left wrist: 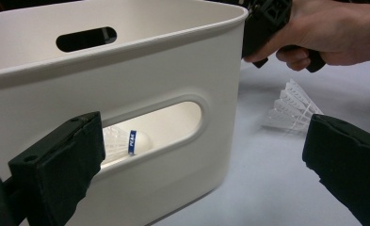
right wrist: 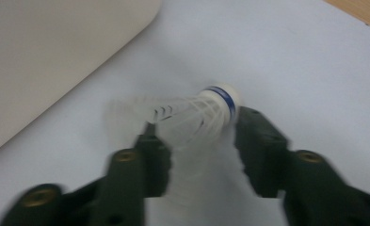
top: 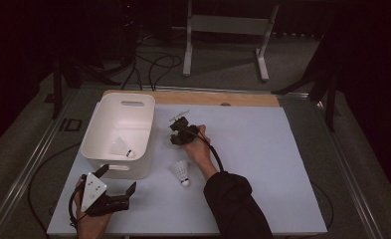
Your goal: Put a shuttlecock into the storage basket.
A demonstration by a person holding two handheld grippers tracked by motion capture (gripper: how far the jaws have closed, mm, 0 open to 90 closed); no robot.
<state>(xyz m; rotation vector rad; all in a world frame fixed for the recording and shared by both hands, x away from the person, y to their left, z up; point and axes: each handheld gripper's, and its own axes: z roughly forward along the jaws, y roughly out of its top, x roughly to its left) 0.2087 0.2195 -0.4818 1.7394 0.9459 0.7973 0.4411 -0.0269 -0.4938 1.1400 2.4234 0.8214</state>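
My right gripper (top: 178, 130) (right wrist: 194, 129) sits just right of the white bin (top: 94, 130) (left wrist: 173, 66). Its jaws press on a white shuttlecock (right wrist: 197, 113) lying on the mat: the right pad meets the blue-banded cork and the left pad meets the skirt. A second shuttlecock (top: 181, 172) (left wrist: 293, 106) lies on the mat nearer the person, beside the right forearm. A third shuttlecock (top: 121, 148) (left wrist: 126, 141) rests inside the bin and shows through the handle slot. My left gripper (top: 117, 179) (left wrist: 206, 136) stands open at the bin's near wall with nothing between its pads.
A pale mat (top: 262, 164) covers the table, with a wooden strip (top: 208, 98) along its far edge. On the floor beyond are a white stand's legs (top: 223, 30) and cables (top: 153, 64). The mat's right half is bare.
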